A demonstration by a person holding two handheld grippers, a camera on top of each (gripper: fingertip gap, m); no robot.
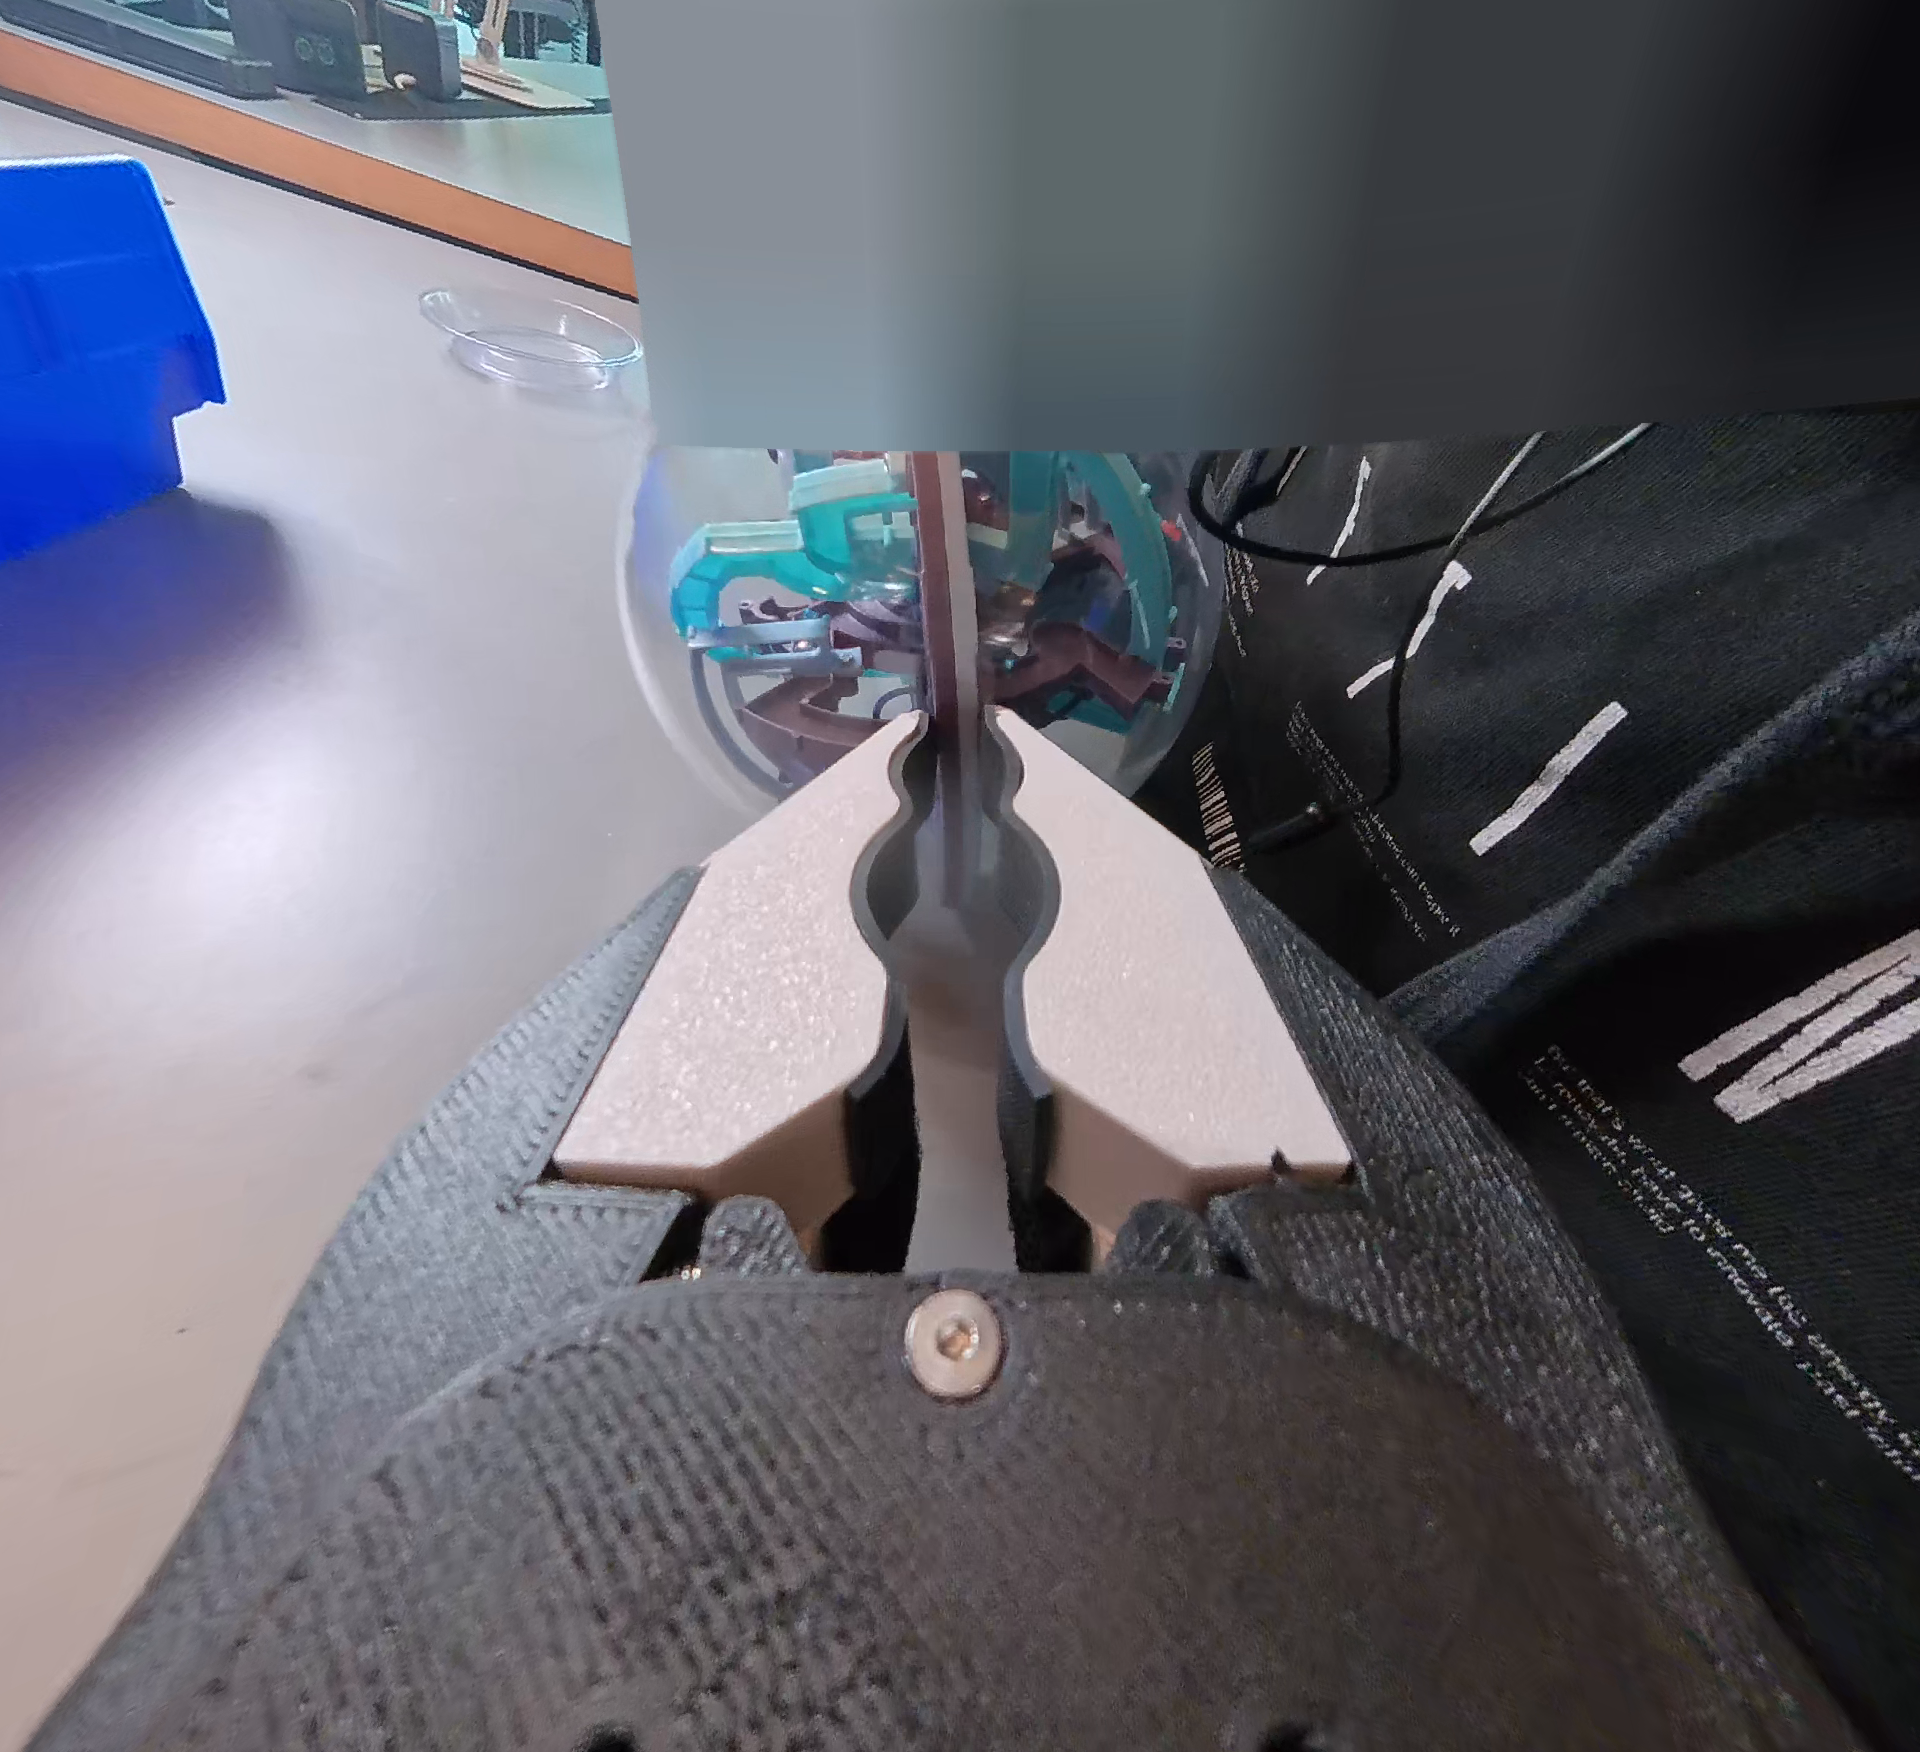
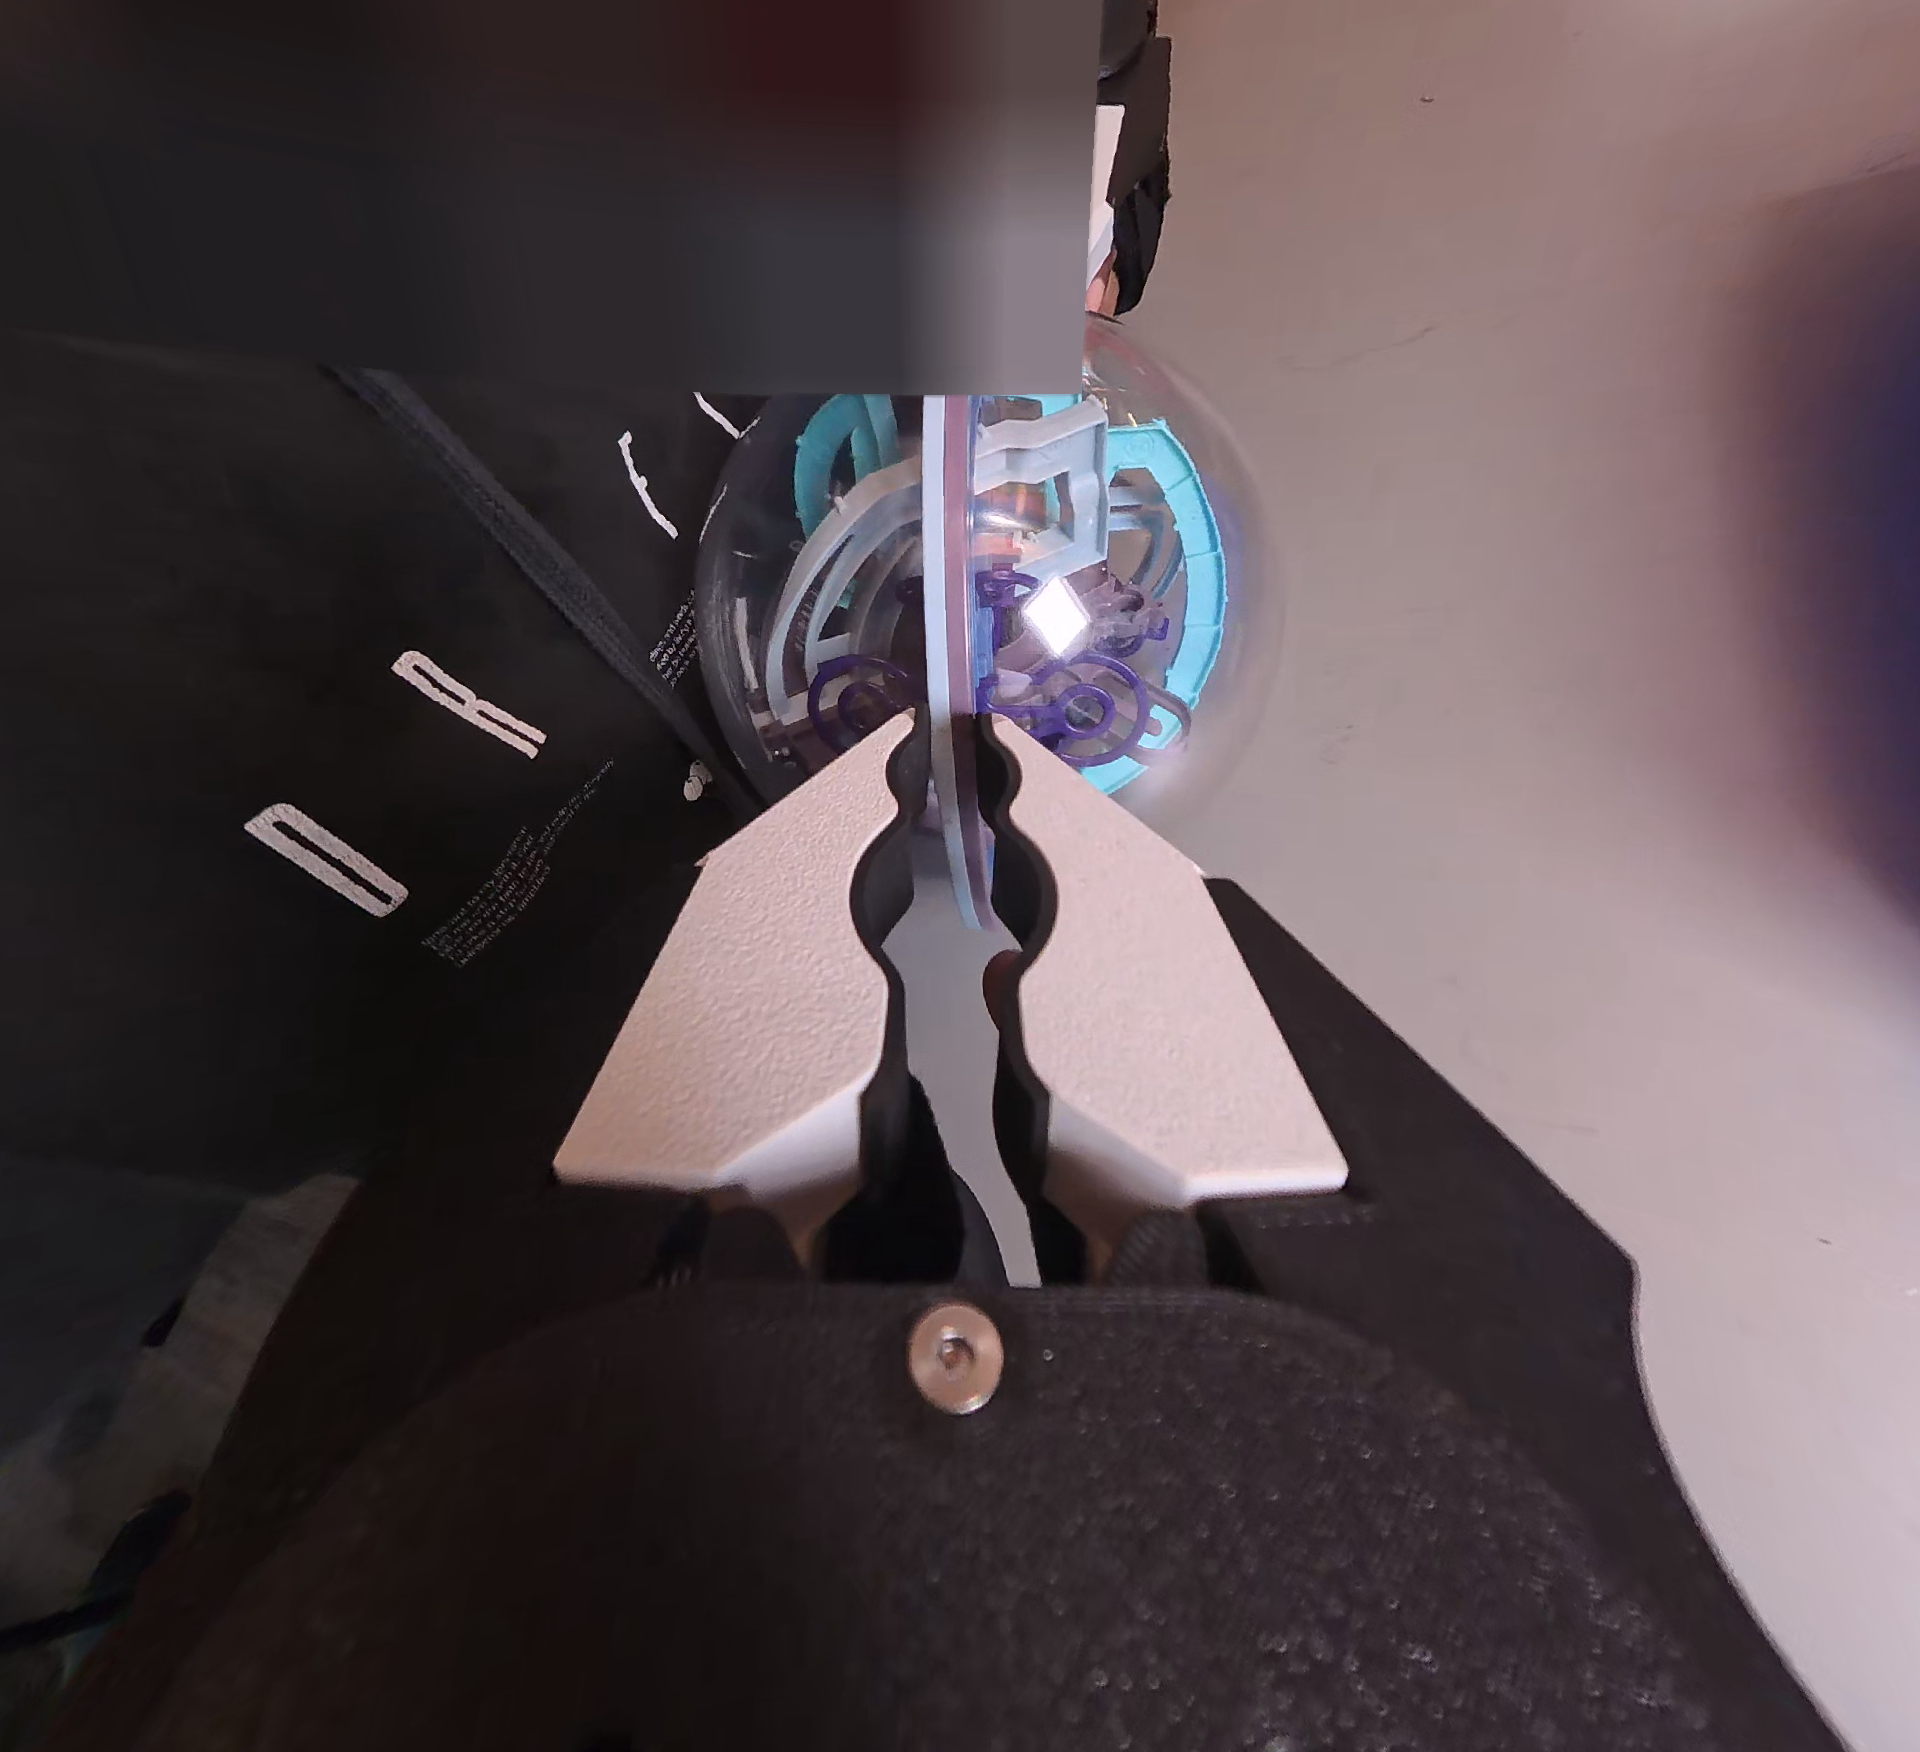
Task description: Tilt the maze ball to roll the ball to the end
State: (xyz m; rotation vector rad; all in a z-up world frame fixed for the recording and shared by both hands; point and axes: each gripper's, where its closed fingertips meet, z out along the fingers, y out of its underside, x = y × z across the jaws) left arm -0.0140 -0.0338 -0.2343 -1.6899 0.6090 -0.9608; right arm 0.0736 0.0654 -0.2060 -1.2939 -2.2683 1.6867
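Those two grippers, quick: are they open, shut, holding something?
Left gripper: shut on the flat rim of the maze ball.
Right gripper: shut on the same rim, from the other side of the maze ball.

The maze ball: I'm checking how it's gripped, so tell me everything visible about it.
The maze ball is a clear plastic sphere holding teal, grey, brown and purple tracks. A thin flat rim runs around its middle, edge-on in both views. The left gripper and the right gripper are each shut on that rim, from opposite sides. It is held beside a person's black top, with the pale table behind. The small rolling ball cannot be made out.
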